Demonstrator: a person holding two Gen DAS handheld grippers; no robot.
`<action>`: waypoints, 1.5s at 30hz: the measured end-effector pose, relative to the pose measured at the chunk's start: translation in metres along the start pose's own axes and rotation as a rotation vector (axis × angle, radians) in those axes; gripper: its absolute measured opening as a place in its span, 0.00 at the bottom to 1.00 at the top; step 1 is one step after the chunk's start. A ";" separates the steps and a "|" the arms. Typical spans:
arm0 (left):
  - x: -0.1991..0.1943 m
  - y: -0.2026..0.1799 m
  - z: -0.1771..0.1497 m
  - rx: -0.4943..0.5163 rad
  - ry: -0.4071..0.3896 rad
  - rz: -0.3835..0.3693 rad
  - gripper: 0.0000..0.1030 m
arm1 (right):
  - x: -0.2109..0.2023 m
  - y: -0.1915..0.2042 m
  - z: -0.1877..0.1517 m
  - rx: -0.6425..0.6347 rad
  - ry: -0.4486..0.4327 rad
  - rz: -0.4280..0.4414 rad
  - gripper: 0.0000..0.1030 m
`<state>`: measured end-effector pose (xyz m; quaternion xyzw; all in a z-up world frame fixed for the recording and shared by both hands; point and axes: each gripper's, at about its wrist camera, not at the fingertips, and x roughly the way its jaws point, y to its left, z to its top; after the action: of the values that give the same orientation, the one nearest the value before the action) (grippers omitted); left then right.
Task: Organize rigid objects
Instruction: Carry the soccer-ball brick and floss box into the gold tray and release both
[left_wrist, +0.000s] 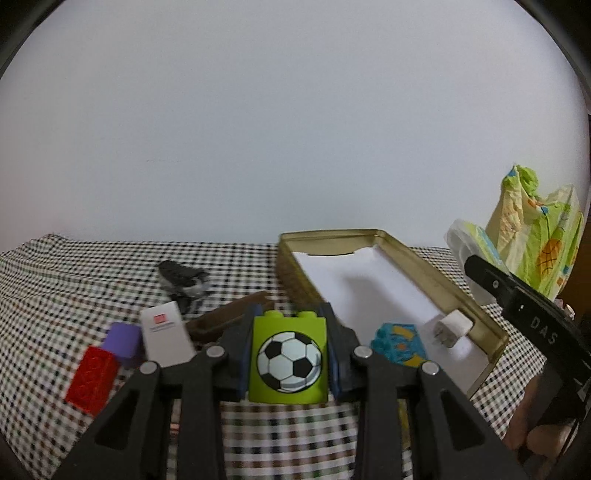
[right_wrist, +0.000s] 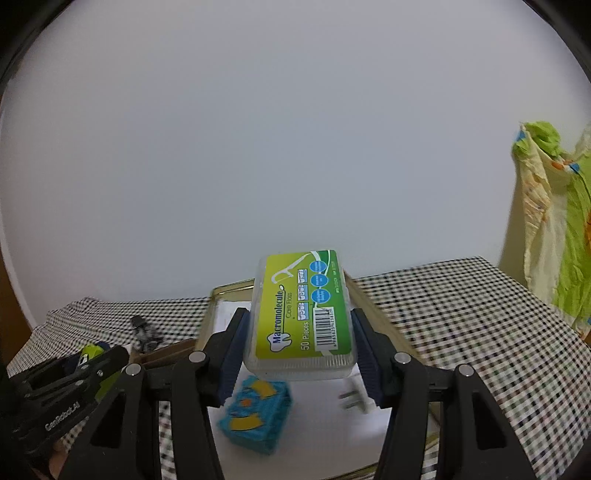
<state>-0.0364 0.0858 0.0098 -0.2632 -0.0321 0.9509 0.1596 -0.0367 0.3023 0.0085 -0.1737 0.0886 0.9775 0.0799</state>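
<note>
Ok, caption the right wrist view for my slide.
Right gripper carries a floss box above the gold tin, over a blue block.

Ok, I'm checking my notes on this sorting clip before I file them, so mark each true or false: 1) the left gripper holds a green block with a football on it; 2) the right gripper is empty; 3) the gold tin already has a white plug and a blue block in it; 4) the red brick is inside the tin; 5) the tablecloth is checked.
1) True: the left gripper is shut on the green football block.
2) False: the right gripper grips a floss pick box.
3) True: the white plug and blue block lie in the gold tin.
4) False: the red brick lies on the tablecloth, outside the tin.
5) True.
</note>
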 end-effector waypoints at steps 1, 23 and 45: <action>0.002 -0.004 0.001 0.003 0.000 -0.004 0.29 | 0.000 -0.004 0.001 0.007 0.003 -0.003 0.55; 0.047 -0.074 0.019 0.084 0.034 -0.032 0.29 | 0.009 -0.034 0.003 -0.023 0.056 -0.081 0.55; 0.088 -0.085 0.019 0.143 0.157 0.046 0.29 | 0.034 -0.022 -0.009 -0.084 0.166 -0.089 0.55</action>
<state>-0.0933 0.1952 -0.0051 -0.3254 0.0545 0.9307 0.1581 -0.0612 0.3263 -0.0148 -0.2612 0.0461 0.9581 0.1083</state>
